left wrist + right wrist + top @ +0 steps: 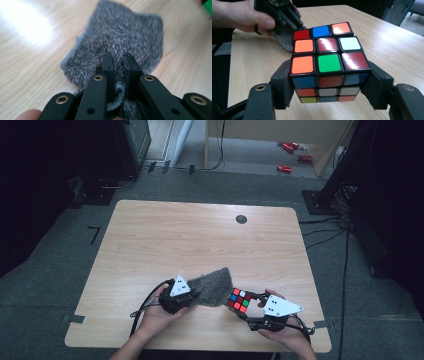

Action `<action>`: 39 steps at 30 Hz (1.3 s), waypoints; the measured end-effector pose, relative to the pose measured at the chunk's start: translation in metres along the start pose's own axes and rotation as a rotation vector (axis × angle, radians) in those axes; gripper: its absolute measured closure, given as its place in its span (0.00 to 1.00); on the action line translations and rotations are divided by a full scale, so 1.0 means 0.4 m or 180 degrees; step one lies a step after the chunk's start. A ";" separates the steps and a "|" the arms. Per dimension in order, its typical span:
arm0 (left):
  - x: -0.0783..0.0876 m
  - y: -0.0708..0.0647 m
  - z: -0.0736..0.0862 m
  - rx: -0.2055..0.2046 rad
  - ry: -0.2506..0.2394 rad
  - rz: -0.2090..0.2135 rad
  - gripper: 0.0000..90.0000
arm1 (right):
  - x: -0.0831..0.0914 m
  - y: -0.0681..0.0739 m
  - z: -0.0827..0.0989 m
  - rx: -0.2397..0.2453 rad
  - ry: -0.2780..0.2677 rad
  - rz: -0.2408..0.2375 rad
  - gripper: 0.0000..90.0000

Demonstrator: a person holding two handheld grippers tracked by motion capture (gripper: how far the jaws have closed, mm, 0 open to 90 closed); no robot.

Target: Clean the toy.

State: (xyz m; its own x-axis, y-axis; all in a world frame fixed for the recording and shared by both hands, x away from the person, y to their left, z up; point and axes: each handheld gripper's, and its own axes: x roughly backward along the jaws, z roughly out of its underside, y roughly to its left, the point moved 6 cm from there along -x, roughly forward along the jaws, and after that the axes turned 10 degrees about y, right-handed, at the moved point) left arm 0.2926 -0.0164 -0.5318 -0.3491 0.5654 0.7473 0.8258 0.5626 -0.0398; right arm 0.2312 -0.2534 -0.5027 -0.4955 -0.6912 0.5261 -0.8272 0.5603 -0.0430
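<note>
A grey fuzzy cloth [216, 282] lies on the wooden table [200, 235] near its front edge. My left gripper [194, 296] is shut on the cloth's near edge. In the left gripper view the two black jaws [117, 60] pinch a fold of the cloth [120, 35]. To its right, my right gripper [245, 306] is shut on a scrambled colour cube [240, 300]. In the right gripper view the pads [283, 86] press on the cube's [327, 57] two sides and hold it just above the table. Behind the cube I see the cloth [283, 41] and the left hand.
A small dark round disc [241, 219] sits in the table's far right part. Grey carpet surrounds the table, with cables [330, 227] on the right and red objects [291, 157] on the floor beyond. Dark equipment [125, 145] stands at the far left.
</note>
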 end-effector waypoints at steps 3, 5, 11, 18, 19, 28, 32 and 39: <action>0.049 0.002 -0.017 0.0083 -0.0348 0.0238 0.93 | -0.008 0.008 -0.001 0.0009 0.0010 -0.0022 0.38; 0.086 -0.005 -0.031 0.0100 -0.0624 0.0498 0.93 | -0.014 0.013 -0.002 0.0012 0.0010 -0.0038 0.38; 0.132 -0.056 -0.057 -0.0002 -0.0945 0.1317 0.93 | -0.041 0.040 -0.020 0.0045 -0.0016 -0.0120 0.38; 0.112 -0.083 -0.056 0.0020 -0.0908 0.1639 0.93 | -0.063 0.073 -0.033 0.0169 0.0001 -0.0219 0.38; 0.109 -0.081 -0.053 0.0054 -0.0893 0.1656 0.93 | -0.060 0.073 -0.034 0.0167 -0.0018 -0.0237 0.38; 0.085 -0.072 -0.043 0.0103 -0.0696 0.1451 0.93 | -0.044 0.083 -0.045 0.0215 -0.0113 -0.0311 0.39; 0.108 -0.075 -0.057 0.0179 -0.0881 0.1611 0.93 | -0.050 0.090 -0.048 0.0223 -0.0119 -0.0334 0.39; 0.115 -0.078 -0.056 0.0180 -0.0953 0.1731 0.92 | -0.054 0.091 -0.045 0.0268 -0.0063 -0.0309 0.39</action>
State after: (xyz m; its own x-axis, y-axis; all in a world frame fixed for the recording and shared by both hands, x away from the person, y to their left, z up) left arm 0.2605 -0.0214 -0.4814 -0.0011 0.9199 0.3921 0.8984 0.1731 -0.4036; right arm 0.2165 -0.2098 -0.5003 -0.4166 -0.7495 0.5145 -0.8903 0.4507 -0.0642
